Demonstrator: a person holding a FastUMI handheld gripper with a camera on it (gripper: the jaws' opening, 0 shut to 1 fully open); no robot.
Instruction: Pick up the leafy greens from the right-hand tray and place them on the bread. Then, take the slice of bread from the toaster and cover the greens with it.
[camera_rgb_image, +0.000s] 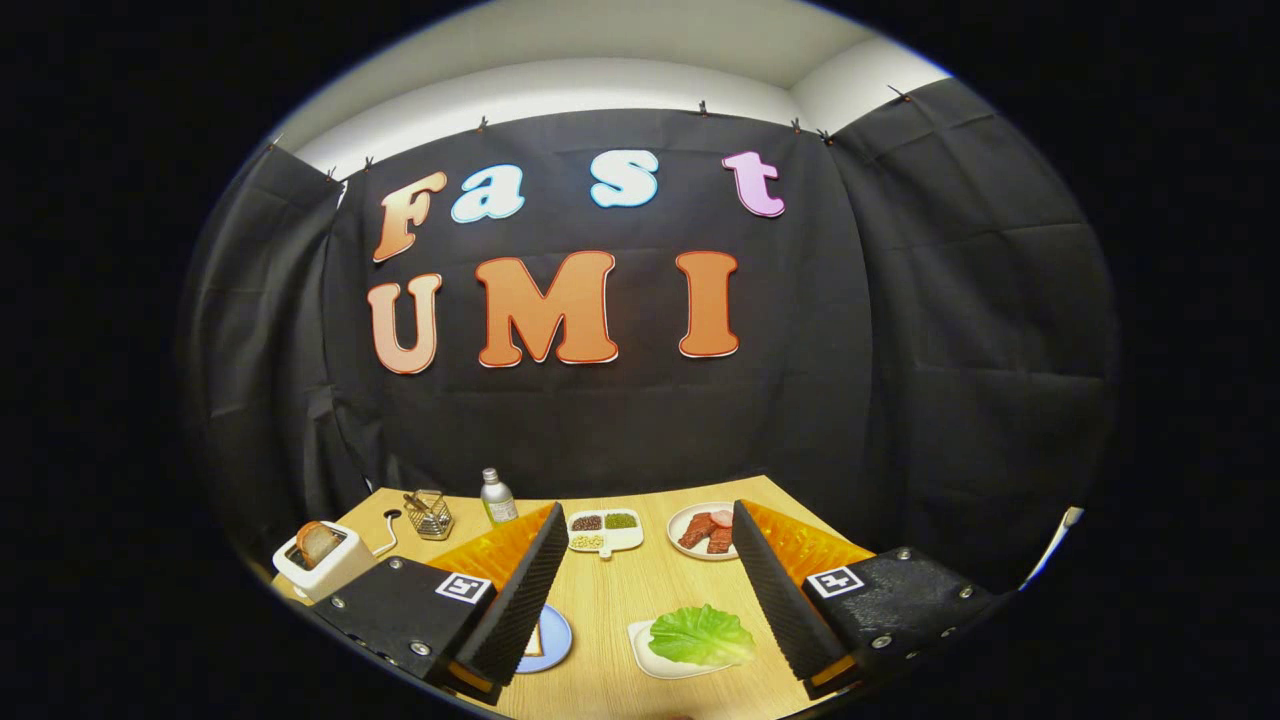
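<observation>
The claw (640, 600) is spread wide apart and holds nothing. The green leafy lettuce (702, 636) lies on a small white tray (642, 644) between the fingers, near the wooden counter's (620, 590) front edge. It looks light, soft and easily torn; pinching a thick fold gently seems best.

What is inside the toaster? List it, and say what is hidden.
A browned slice of bread stands in the slot of the white toaster, its top sticking out. Its lower part is hidden inside. The open gripper holds nothing.
</observation>
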